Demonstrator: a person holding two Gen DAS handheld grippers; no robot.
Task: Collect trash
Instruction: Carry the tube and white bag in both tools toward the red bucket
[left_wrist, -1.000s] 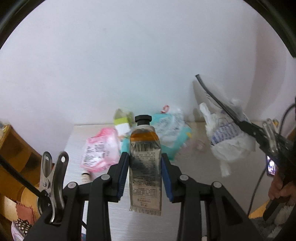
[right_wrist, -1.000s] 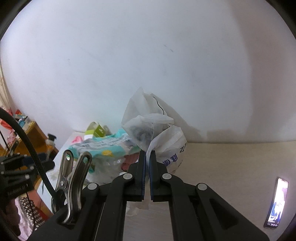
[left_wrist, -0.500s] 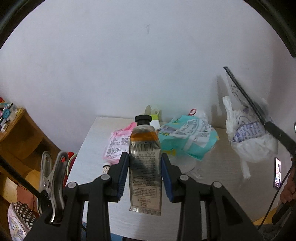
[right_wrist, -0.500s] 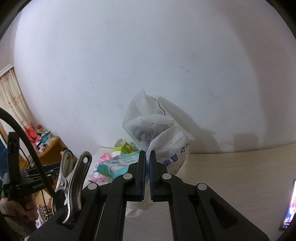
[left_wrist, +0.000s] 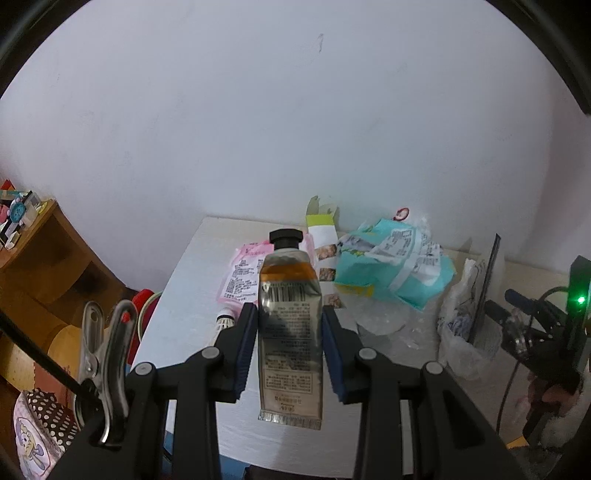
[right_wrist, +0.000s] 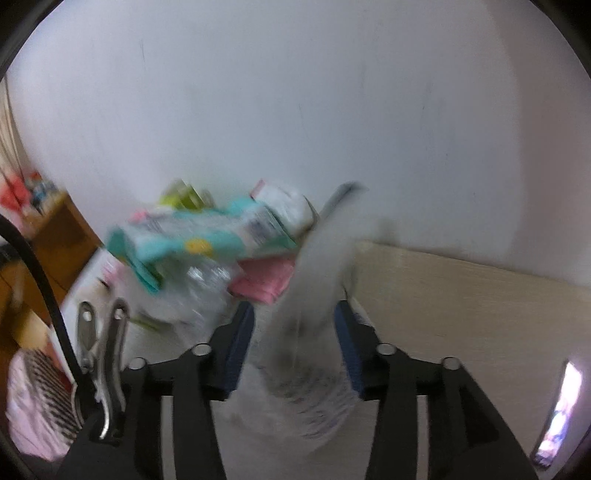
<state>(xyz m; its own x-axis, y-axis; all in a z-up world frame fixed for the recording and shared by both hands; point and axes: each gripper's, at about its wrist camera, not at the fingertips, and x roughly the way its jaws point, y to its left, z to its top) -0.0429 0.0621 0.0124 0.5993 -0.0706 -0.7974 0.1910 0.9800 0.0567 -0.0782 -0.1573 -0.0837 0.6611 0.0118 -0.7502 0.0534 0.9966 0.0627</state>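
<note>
My left gripper (left_wrist: 288, 312) is shut on a crumpled metal tube (left_wrist: 290, 332) with a black cap, held upright above the white table (left_wrist: 184, 295). In the right wrist view, which is blurred, my right gripper (right_wrist: 293, 310) has its jaws opening, and the white plastic bag (right_wrist: 314, 354) stands between them, its pads drawn back from it. The left wrist view shows that bag (left_wrist: 461, 332) resting on the table at the right, with a finger of the right gripper (left_wrist: 489, 288) edge-on against it.
A teal package (left_wrist: 391, 262), a pink packet (left_wrist: 242, 273), a green and white carton (left_wrist: 325, 240) and clear plastic (left_wrist: 376, 317) lie near the wall. A wooden shelf (left_wrist: 44, 258) stands at the left. A lit phone (right_wrist: 557, 402) lies at the right.
The right gripper's jaws were shut on the bag's top and now stand apart. It has sunk, and the bag has come down onto the table. The left gripper still holds the tube.
</note>
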